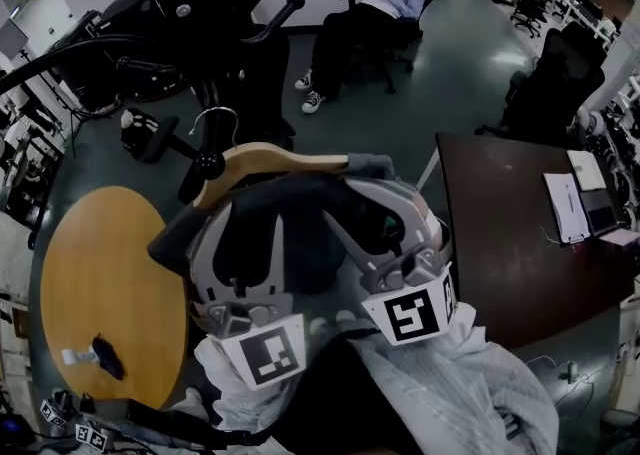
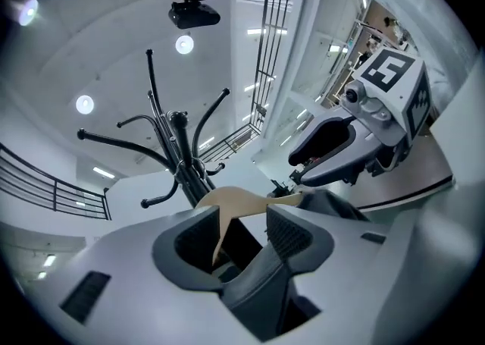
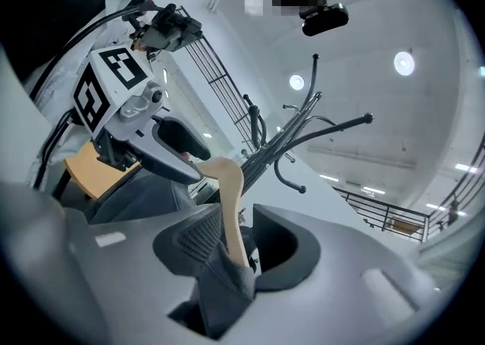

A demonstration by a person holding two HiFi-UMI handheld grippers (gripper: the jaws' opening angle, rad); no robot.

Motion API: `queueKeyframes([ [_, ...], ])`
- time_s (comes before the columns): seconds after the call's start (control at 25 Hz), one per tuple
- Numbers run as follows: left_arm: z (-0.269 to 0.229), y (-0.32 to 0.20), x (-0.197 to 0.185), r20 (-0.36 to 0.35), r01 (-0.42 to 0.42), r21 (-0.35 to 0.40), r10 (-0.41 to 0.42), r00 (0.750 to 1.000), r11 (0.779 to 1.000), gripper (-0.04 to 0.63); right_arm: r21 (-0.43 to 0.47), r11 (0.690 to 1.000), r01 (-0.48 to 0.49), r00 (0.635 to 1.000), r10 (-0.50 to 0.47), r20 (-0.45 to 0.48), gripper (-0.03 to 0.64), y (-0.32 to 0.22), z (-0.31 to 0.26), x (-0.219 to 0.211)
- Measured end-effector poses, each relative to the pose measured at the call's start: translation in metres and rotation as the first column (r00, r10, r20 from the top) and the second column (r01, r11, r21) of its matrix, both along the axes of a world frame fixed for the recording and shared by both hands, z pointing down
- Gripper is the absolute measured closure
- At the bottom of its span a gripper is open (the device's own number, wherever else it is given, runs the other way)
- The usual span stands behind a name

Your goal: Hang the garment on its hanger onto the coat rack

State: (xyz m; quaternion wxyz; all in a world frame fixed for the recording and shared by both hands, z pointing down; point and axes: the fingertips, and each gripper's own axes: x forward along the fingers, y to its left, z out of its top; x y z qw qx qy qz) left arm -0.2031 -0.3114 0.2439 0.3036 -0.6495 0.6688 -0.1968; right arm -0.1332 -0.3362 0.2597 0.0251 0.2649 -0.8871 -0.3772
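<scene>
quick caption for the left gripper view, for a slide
Left gripper, jaws apart around the wooden hanger, faces the black coat rack.

**A:** How do we hold the two grippers?

**B:** We hold them side by side, close together. Both point away from our body, roughly level.

**A:** What is the state of the jaws?

**B:** On our left gripper (image 2: 242, 233), the jaws stand wide apart. On our right gripper (image 3: 229, 239), the jaws also stand apart.
</scene>
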Motion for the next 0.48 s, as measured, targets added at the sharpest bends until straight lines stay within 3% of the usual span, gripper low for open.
queueKeyframes([
  [0.12,0.000,-0.003,0.023,-0.073,-0.071,0.021,0.072,0.995,0.997,0.404,-0.017,0.999,-0.027,0.999,0.028,0.029,0.547,-0.001,0.004,0.016],
  [0.32,-0.005,-0.007,0.054,-0.171,-0.125,0.088,0.138,0.976,0.988,0.520,-0.049,0.996,-0.078,0.996,0.079,0.029,0.595,-0.007,0.012,0.039],
  [0.48,0.000,-0.018,0.074,-0.218,-0.184,0.057,0.193,0.957,0.981,0.584,-0.073,0.991,-0.115,0.992,0.119,0.047,0.614,-0.015,0.011,0.056],
])
